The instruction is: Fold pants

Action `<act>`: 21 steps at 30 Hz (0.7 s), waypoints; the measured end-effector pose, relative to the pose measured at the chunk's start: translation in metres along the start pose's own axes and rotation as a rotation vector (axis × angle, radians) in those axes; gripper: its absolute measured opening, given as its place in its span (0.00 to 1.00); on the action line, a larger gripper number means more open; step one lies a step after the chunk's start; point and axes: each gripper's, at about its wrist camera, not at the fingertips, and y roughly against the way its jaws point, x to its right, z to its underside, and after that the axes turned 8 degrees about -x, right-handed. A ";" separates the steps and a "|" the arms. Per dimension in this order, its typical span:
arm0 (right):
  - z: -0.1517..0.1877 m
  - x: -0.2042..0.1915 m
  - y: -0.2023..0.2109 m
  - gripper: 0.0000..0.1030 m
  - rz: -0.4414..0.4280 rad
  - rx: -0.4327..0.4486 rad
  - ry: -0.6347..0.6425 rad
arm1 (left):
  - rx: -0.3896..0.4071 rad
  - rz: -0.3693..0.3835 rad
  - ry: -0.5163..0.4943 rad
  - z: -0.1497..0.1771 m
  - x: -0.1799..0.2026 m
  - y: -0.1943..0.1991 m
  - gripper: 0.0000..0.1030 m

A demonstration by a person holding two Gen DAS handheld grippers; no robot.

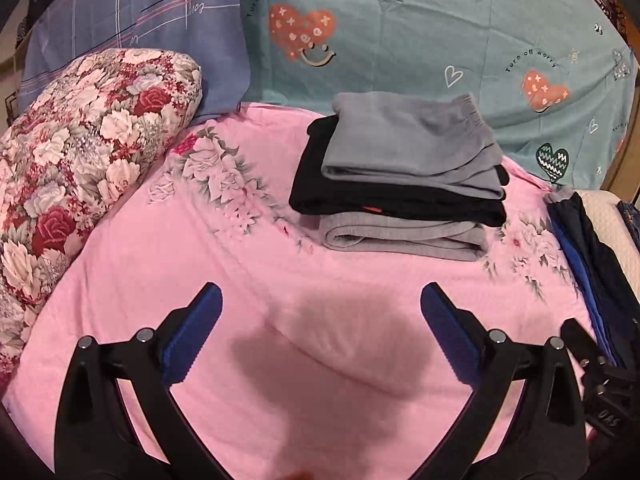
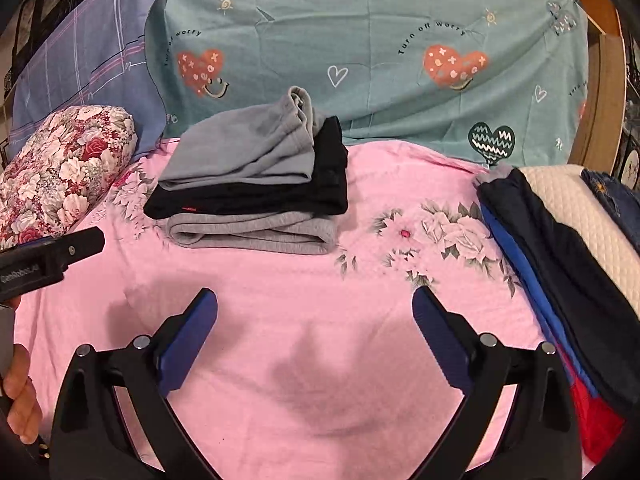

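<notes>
A pink floral sheet covers the bed. A floral bolster lies along its left edge. Behind stand a purple plaid pillow and a teal heart-print pillow, side by side. A cream quilted pad sits at the right.
</notes>
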 end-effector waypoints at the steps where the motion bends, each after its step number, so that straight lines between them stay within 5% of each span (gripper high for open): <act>1: 0.001 0.002 -0.002 0.95 -0.004 -0.002 -0.008 | -0.007 0.002 0.005 0.003 -0.001 -0.005 0.98; 5: 0.004 0.011 -0.003 0.95 0.008 0.000 -0.034 | -0.038 -0.047 -0.028 0.009 0.003 -0.021 0.98; 21: 0.009 0.009 -0.004 0.95 0.012 -0.014 -0.039 | -0.019 -0.012 -0.092 0.020 0.018 -0.014 0.98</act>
